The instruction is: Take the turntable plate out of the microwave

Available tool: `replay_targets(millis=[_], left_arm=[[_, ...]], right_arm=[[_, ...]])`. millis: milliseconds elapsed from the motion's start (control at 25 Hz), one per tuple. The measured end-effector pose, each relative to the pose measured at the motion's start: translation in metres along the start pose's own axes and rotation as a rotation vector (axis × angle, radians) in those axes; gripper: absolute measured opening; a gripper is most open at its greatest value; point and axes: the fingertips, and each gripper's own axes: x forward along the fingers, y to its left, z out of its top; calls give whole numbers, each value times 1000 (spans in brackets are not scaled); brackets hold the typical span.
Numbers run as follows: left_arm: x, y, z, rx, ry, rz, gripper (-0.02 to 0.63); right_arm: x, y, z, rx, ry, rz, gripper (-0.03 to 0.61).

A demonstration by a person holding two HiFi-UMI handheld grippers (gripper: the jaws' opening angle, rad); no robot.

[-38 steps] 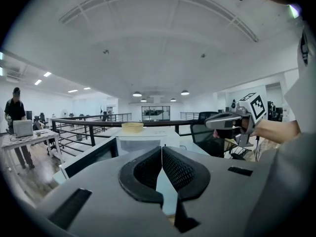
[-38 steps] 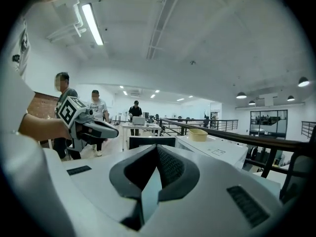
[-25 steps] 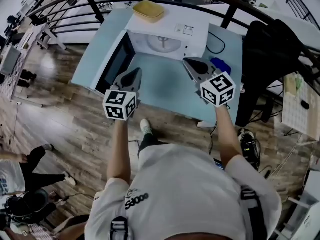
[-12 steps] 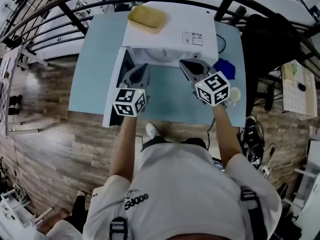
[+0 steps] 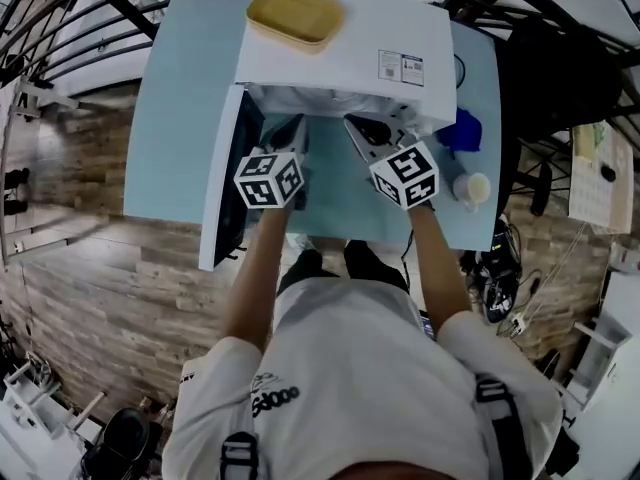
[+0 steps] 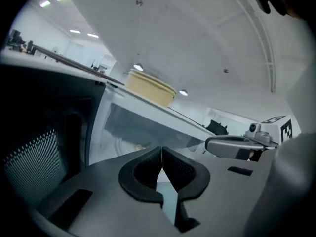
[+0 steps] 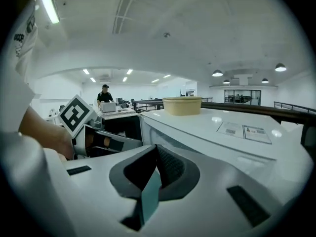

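1. Nearest us are our own forearms. Both have pushed forward and down over the last second, so both grippers are now at the microwave's mouth instead of back over the table (image 5: 180, 118) edge.
2. The left gripper (image 5: 292, 126) has its jaws pressed together with nothing between them. The open door (image 5: 228, 188) stands just to its left.
3. The right gripper (image 5: 358, 128) is just beside the left one, also closed and empty. A blue object (image 5: 462, 130) and a small cup (image 5: 473, 188) sit off to its right.
4. The microwave (image 5: 350, 43) is straight ahead of both tips. Its roof now hides the cavity from the head view, where the inside showed a second ago.
5. The turntable plate (image 6: 126, 143) is still inside, ahead of the left gripper. It shows only as a hazy pale curve in the left gripper view, and it is untouched.
6. A yellow tray (image 5: 295, 13) sits on the microwave top, beyond and above the tips.
7. We judge the approach nearly done. Next the jaws must open before they can reach in and take the plate's rim.
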Motion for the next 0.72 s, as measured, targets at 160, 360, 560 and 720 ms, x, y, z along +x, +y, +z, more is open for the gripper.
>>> replay_targets(millis=[160, 360, 560, 720], left_arm=[[22, 19, -15, -109, -13, 34, 20], [45, 40, -35, -233, -20, 49, 79], [63, 56, -51, -330, -6, 59, 117], [79, 66, -61, -414, -24, 54, 142]], right_arm=[[25, -13, -29, -12, 40, -2, 5], [56, -21, -60, -56, 113, 27, 22], [76, -27, -88, -62, 178, 39, 69], [81, -32, -109, -17, 218, 21, 77]])
